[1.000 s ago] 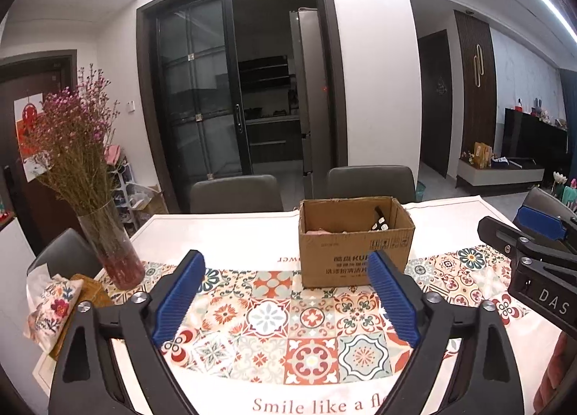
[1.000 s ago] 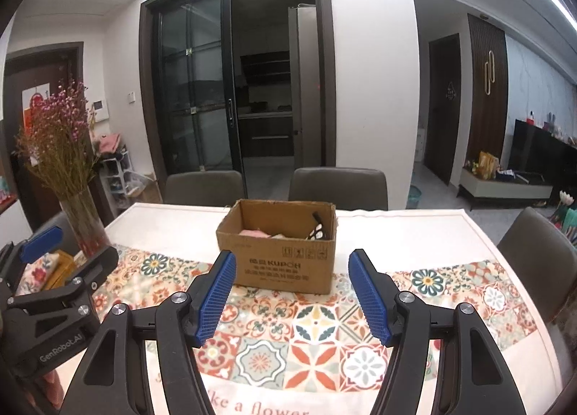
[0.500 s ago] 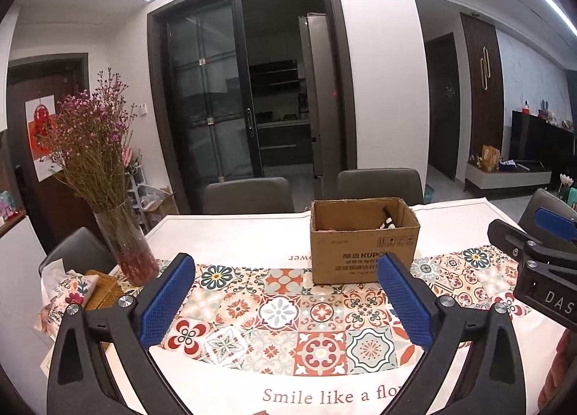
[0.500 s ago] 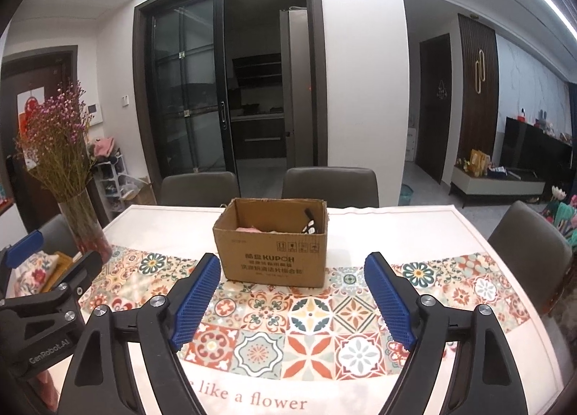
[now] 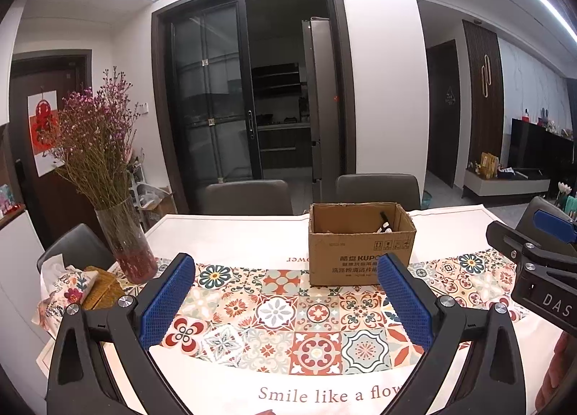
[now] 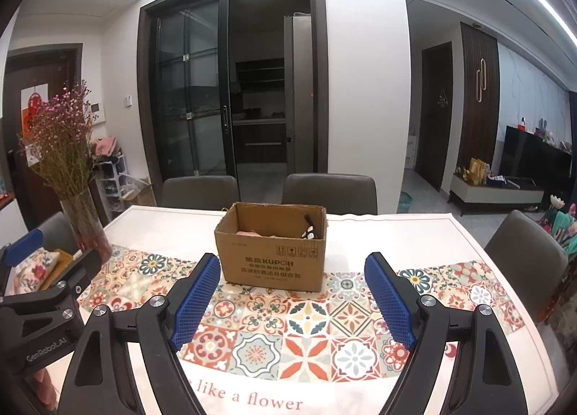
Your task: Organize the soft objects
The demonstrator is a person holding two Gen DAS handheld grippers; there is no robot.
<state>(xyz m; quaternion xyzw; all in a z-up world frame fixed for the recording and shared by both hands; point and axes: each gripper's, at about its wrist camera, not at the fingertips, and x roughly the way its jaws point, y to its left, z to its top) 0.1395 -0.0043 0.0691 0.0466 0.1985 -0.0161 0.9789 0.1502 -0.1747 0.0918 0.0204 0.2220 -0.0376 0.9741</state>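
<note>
Cardboard box sits mid-frame on the tiled-pattern desk, pink soft item and a dark object inside. Left tool wide, nothing between its pads, jaws just opened further. Right tool wide too, empty, just opened. Flower vase at left.

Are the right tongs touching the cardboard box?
Apart. In the right wrist view, the right tongs stand open short of the cardboard box, tablecloth showing between.
</note>
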